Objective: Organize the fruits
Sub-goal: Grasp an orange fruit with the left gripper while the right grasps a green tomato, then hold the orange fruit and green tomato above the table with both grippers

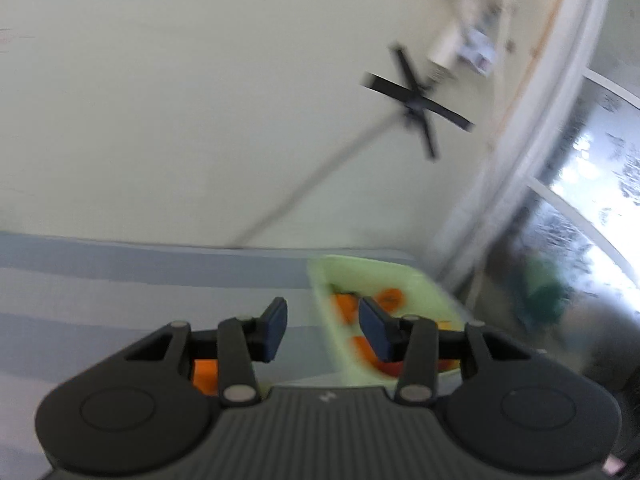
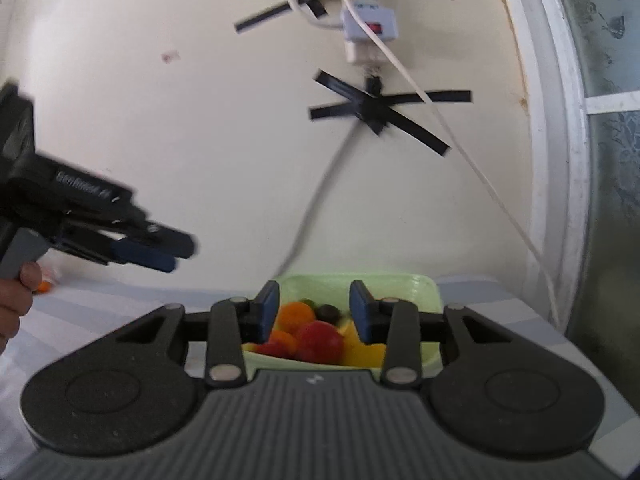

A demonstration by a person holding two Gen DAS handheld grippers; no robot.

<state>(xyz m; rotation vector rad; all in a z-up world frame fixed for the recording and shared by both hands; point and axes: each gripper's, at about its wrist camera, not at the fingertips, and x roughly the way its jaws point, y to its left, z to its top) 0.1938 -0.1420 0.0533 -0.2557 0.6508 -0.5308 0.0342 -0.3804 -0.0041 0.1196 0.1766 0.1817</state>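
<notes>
A pale green tray (image 2: 416,286) stands at the table's far right against the wall. It holds several fruits: an orange (image 2: 296,314), a red one (image 2: 320,340), a yellow one (image 2: 360,350) and a dark green one (image 2: 329,312). My right gripper (image 2: 314,314) hovers in front of the tray, open, nothing between its pads. My left gripper (image 1: 324,328) is open and empty too, left of the tray (image 1: 420,292); the picture is blurred. In the right wrist view the left gripper (image 2: 182,255) hangs above the table at the left. A small orange fruit (image 2: 44,286) lies below it.
The table has a blue-and-white striped cloth (image 1: 120,280). A cream wall behind it carries a power strip (image 2: 368,28), cables and black tape crosses (image 2: 376,108). A window frame (image 2: 560,160) rises at the right. A person's hand (image 2: 16,300) holds the left gripper.
</notes>
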